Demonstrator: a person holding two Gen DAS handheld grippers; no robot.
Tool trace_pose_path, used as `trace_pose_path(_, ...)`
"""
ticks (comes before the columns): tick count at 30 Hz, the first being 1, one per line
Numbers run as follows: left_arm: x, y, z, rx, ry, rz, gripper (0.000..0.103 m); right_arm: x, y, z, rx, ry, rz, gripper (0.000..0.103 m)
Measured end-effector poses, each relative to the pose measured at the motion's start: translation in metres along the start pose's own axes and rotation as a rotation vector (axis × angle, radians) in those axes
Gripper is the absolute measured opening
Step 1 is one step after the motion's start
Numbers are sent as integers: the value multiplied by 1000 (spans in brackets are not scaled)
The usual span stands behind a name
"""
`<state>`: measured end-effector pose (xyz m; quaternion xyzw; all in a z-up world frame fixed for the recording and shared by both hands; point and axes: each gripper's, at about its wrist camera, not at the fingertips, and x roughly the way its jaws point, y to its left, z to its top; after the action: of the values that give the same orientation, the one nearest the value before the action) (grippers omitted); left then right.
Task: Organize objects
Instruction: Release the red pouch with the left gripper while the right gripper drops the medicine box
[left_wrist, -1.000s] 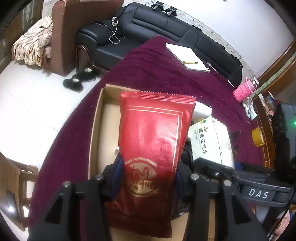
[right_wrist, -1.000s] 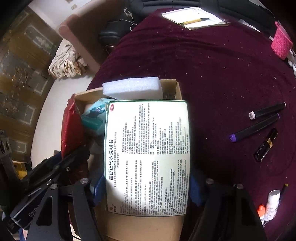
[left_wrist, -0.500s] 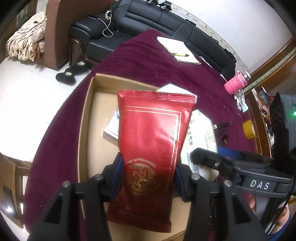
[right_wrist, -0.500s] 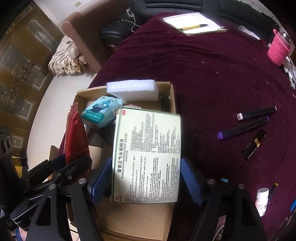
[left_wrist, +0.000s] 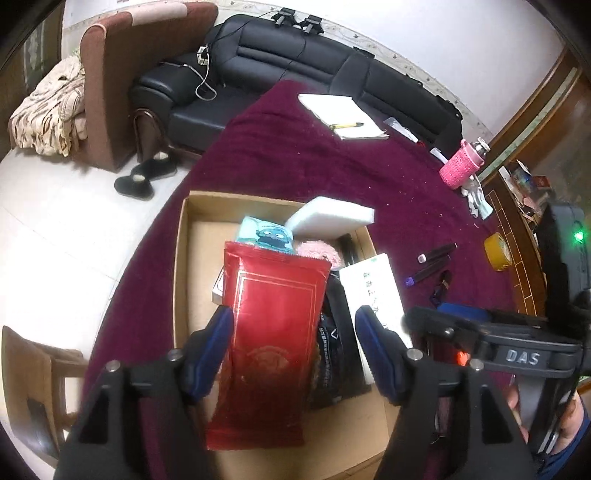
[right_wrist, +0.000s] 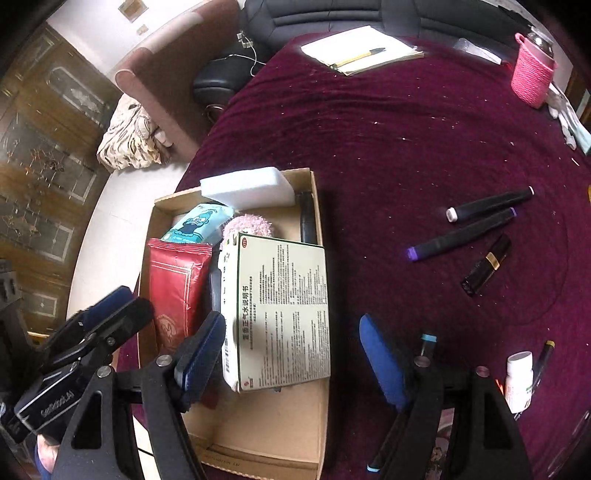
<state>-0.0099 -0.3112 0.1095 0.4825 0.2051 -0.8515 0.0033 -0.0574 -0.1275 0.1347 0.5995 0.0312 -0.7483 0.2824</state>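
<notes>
Cardboard box (left_wrist: 181, 266) sits on the table (left_wrist: 295, 155) with its maroon cloth. Left gripper (left_wrist: 293, 343) fingers are opening, the red foil pouch (left_wrist: 273, 332) between them over the box, pads off it on the right side. Right gripper (right_wrist: 291, 354) fingers are wide, the white medicine box (right_wrist: 284, 314) between them, untouched, lying in the cardboard box beside the pouch. White foam block (right_wrist: 247, 186) leans on the box's far rim; blue tissue pack (right_wrist: 199, 223) and pink fluffy item (right_wrist: 247, 225) lie inside. Markers (right_wrist: 461, 236) lie right of the box.
</notes>
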Motion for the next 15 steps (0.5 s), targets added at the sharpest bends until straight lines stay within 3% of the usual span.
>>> trace_pose_path(3,6,0,-1,-7,24,-45,67,-10,-10,-4,25,-17,12,80)
trace_pose_path(6,13,-3,-7,19,37,-45,59,-19,-21,-6,52,-31,14,80)
trace_pose_path(15,32,-1,-7,43,31,-15,59,-34,-63,-18,163,-38,47,80)
